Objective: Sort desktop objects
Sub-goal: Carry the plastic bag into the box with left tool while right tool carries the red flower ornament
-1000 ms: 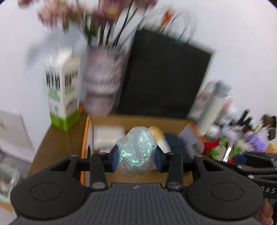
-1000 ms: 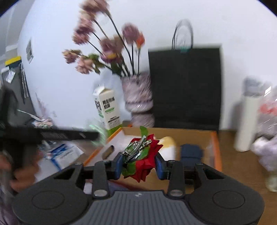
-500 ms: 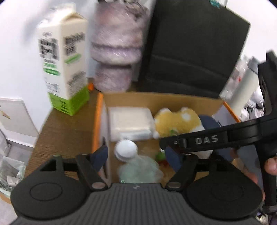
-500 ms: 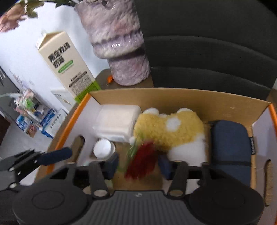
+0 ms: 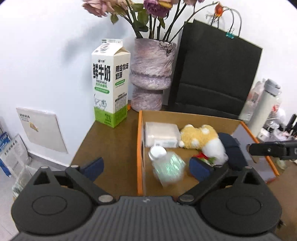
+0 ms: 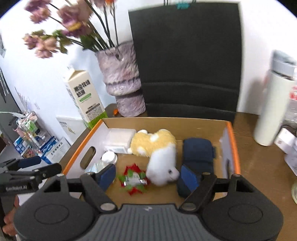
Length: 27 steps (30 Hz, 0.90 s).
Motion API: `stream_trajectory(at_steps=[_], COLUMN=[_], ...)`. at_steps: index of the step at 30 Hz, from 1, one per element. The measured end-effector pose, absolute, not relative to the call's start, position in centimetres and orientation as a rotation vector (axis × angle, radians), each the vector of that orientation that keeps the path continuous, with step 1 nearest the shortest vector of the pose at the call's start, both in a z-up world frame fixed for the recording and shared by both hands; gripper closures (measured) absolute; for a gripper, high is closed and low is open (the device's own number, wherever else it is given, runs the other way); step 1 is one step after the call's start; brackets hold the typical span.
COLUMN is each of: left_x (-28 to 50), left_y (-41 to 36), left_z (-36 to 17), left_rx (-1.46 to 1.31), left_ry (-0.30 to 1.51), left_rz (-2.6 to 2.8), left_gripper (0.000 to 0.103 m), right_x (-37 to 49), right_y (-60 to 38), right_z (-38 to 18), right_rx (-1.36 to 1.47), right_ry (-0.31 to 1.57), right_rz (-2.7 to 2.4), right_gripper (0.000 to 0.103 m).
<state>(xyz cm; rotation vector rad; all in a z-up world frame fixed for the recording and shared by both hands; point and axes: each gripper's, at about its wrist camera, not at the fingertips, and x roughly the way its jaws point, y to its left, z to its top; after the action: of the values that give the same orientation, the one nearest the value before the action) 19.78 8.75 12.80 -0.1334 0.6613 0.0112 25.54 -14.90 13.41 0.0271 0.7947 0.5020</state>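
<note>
- Starting at far left: papers [image 5: 40,128] leaned vs the wall below desk level, w/ milk carton [image 5: 109,83] upright on the desk [image 5: 111,144], near its back left corner.
- Vase [image 5: 151,74] w/ flowers [image 5: 154,9] stood just right of the carton; black bag [image 5: 215,74] upright behind the box.
- Left gripper [image 5: 146,166] hung over the box's left wall, jaws opening, nearly full wide, pads on nothing; left pad outside the box, right pad inside.
- Bottle [image 5: 168,166], clear w/ white cap, lay free in the box [image 5: 140,148] between the pads, blurred, touching neither.
- White pack [image 5: 161,134] sat in the box's back left corner; plush [image 5: 202,139], yellow & white, just right of it; navy pouch [image 5: 233,148] beside the plush.
- Right gripper [image 6: 148,176] was above the box's front, jaws opening, fairly wide, gripping nothing.
- Red bow [image 6: 134,178] w/ green leaves lay on the box floor between those pads, clear of both, just beside the plush's white end.
- White flask [image 6: 272,103] stood on the desk right of the box.
- Clutter at far right: too blurred to tell.
</note>
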Motion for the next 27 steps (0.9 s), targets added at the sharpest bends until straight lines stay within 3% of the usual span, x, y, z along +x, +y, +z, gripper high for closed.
stream_trajectory(at_steps=[16,27], left_x=[5.8,2.7], left_y=[4.1,1.6], left_z=[6.0,4.1], left_rx=[-0.179,-0.021], left_ry=[0.678,0.702], left_rz=[-0.032,0.001], left_gripper=[0.000,0.000], right_x=[9.4,3.5], right_y=[-18.4,-19.5], right_z=[6.8,4.3], right_rx=[-0.065,0.018], right_ry=[0.662,0.628], right_rz=[0.473,0.441], right_gripper=[0.024,0.026])
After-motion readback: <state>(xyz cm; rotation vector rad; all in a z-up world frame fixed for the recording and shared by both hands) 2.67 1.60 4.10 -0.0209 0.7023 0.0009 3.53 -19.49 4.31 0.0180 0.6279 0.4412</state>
